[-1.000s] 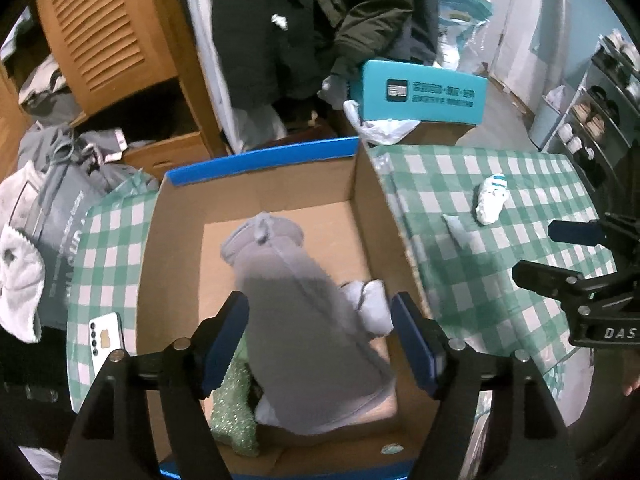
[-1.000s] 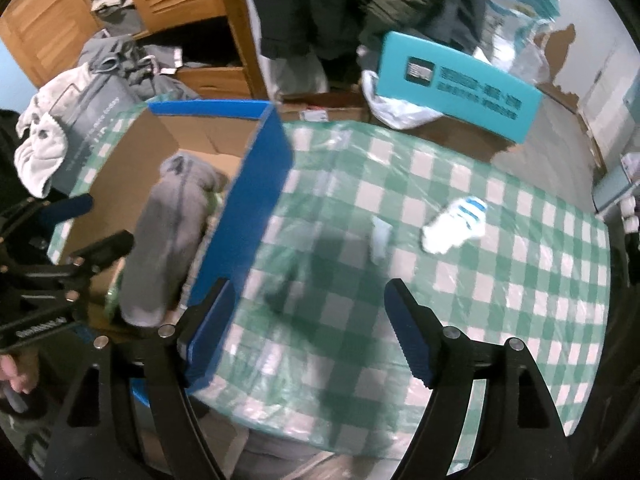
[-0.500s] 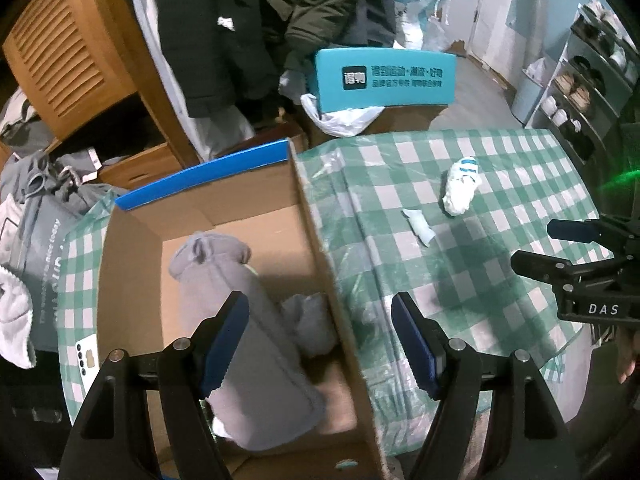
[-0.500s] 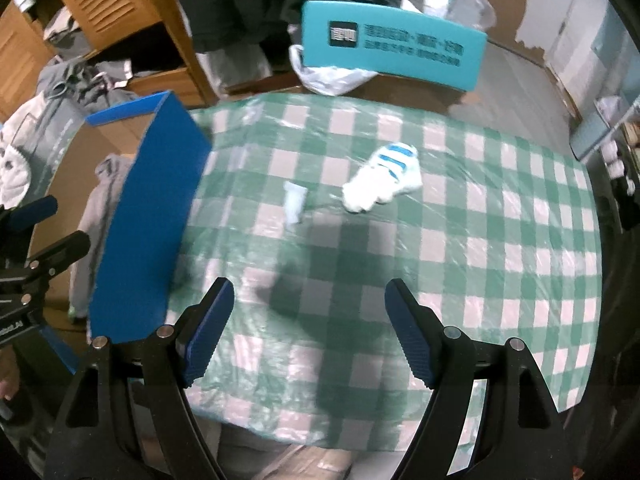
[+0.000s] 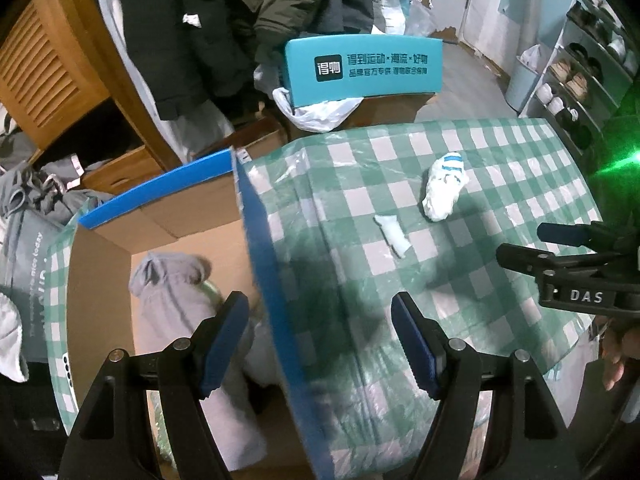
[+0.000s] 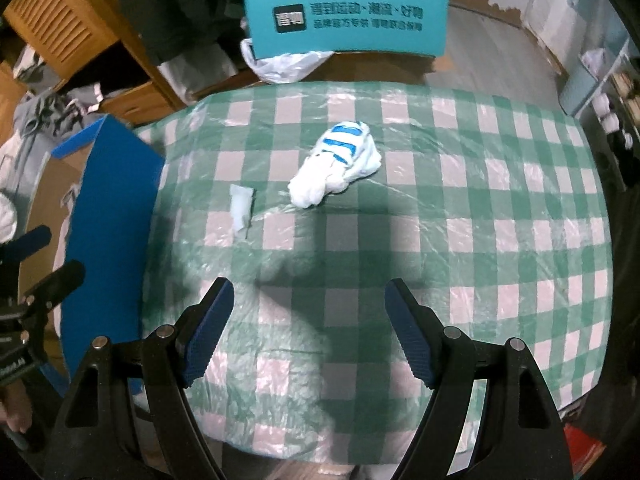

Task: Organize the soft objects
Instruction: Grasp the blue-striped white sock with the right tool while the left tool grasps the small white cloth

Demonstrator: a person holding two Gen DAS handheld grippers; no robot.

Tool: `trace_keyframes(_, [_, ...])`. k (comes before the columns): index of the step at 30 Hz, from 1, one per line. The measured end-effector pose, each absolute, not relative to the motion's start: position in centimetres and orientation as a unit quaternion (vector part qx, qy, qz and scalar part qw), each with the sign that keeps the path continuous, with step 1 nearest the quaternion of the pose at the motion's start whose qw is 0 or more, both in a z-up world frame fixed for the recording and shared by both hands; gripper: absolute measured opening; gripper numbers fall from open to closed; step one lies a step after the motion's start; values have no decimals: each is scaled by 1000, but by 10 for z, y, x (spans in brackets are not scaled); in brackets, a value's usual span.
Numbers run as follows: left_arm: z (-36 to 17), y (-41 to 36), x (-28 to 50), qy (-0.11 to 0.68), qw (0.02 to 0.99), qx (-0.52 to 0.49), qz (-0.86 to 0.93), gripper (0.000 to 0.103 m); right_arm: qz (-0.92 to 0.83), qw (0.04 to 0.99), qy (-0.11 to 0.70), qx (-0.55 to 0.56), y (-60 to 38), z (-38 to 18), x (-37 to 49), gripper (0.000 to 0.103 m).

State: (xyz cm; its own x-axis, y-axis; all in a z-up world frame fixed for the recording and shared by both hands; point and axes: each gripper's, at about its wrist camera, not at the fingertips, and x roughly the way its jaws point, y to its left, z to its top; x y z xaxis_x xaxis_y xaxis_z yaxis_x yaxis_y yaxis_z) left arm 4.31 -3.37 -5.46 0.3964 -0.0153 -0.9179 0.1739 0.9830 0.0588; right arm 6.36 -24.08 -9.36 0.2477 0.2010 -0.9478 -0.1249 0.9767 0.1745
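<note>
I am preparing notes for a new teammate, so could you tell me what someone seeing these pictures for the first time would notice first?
Most striking is the white sock bundle with blue stripes, lying alone near the middle of the green checked tablecloth, with a small pale folded piece to its left. At the table's left edge stands an open cardboard box with blue outer walls, a grey garment already inside. Both the left gripper and right gripper are open and empty.

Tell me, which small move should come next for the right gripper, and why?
Probably lower the right gripper onto the white and blue sock ahead. Its jaws stand open and empty, the sock lies loose on the checked cloth, while the box already holds a grey garment.
</note>
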Motion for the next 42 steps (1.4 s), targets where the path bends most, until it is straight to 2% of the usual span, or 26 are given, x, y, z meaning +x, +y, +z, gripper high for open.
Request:
trace_keyframes(9, [-68, -57, 80, 553, 828, 70, -60, 75, 83, 784, 613, 56, -251, -105, 98, 77])
trace_keyframes(25, [-107, -55, 138, 592, 804, 28, -41, 75, 59, 768, 632, 84, -256, -130, 165, 77])
trace_keyframes(33, [-114, -63, 146, 584, 810, 50, -34, 84, 46, 755, 647, 90, -250, -160, 180, 77])
trace_keyframes(39, [-110, -72, 141, 580, 811, 52, -50, 84, 39, 754, 652, 67, -247, -175, 182, 77])
trace_keyframes(40, [-109, -74, 140, 579, 811, 54, -55, 84, 40, 754, 653, 59, -247, -176, 181, 73])
trace_keyframes(42, [-111, -78, 140, 581, 810, 56, -62, 84, 49, 751, 657, 48, -246, -181, 179, 55])
